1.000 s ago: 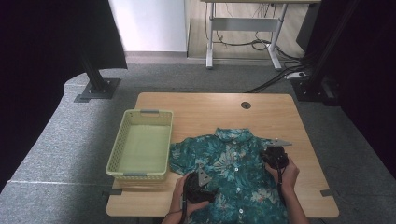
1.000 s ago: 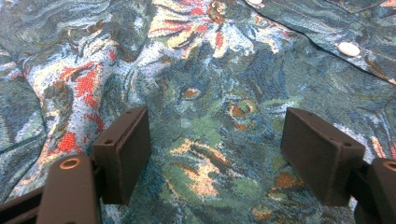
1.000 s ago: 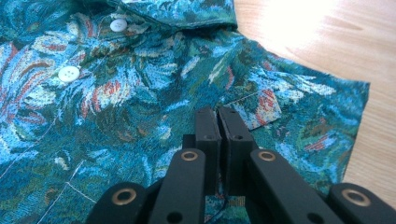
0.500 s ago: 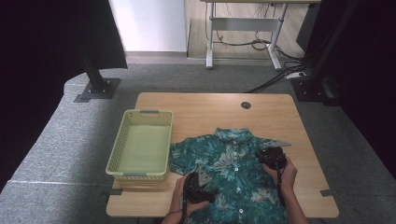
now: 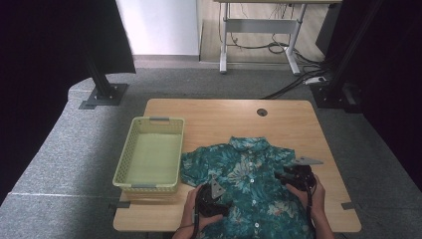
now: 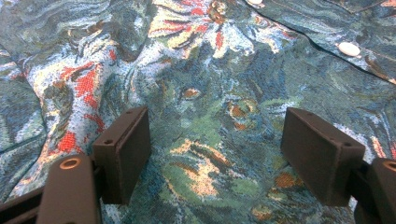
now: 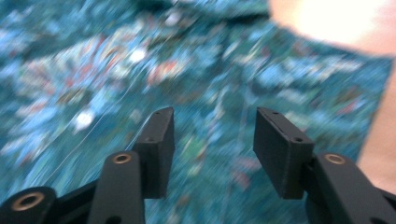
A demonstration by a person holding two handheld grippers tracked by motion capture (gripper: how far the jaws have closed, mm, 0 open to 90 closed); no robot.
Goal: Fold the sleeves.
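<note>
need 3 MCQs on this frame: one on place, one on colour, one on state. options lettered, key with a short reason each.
1. Where is the basket relative to the shirt?
A. to its left
B. on top of it
C. to its right

2. What colour is the basket?
A. red
B. pale yellow-green
C. black

3. How does the left gripper stand?
A. shut on a button
B. shut on the collar
C. open over the fabric

Answers: 1 A, the high view has the basket left of the shirt; 2 B, its walls are pale yellow-green; 3 C, the left gripper view has its jaws wide apart with cloth between.
</note>
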